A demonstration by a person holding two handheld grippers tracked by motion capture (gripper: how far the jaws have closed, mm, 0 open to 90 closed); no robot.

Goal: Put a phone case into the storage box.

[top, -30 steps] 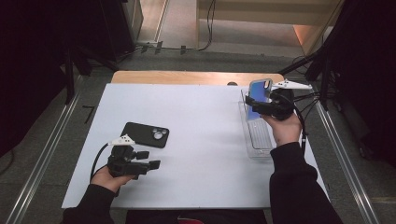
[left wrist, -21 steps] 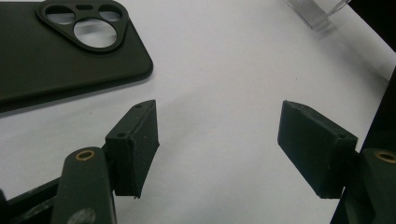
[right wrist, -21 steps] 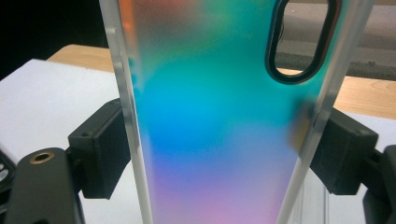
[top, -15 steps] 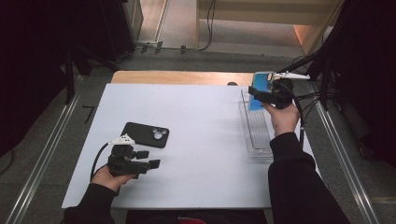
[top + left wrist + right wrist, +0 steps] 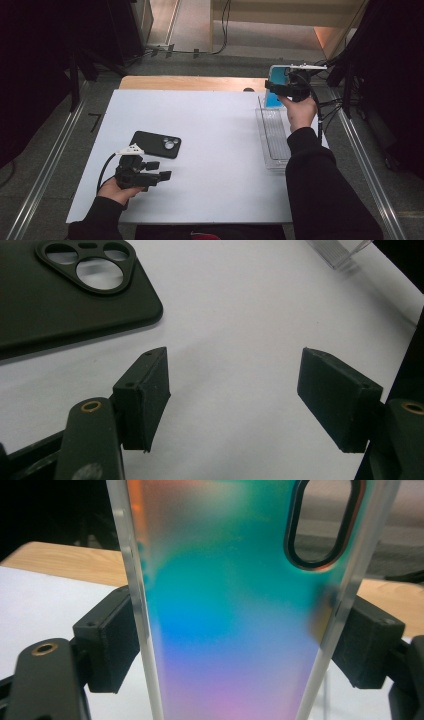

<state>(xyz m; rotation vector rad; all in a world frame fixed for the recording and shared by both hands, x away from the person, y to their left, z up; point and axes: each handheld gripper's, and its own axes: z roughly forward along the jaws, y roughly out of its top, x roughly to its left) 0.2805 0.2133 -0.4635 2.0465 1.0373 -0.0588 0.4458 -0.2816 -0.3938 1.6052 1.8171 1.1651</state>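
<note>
Meanwhile my right tool [image 5: 276, 90] pinches the iridescent case [image 5: 235, 605] by its edges, which could slip sideways, while my left tool [image 5: 235, 390] gapes empty beside the black case [image 5: 60, 295].

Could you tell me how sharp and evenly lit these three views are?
High view: table bright, surroundings nearly black. Left gripper view: fingers and black phone case crisp, soft shadows. Right gripper view: iridescent case close up and blurred, its sheen shifting teal to pink.
</note>
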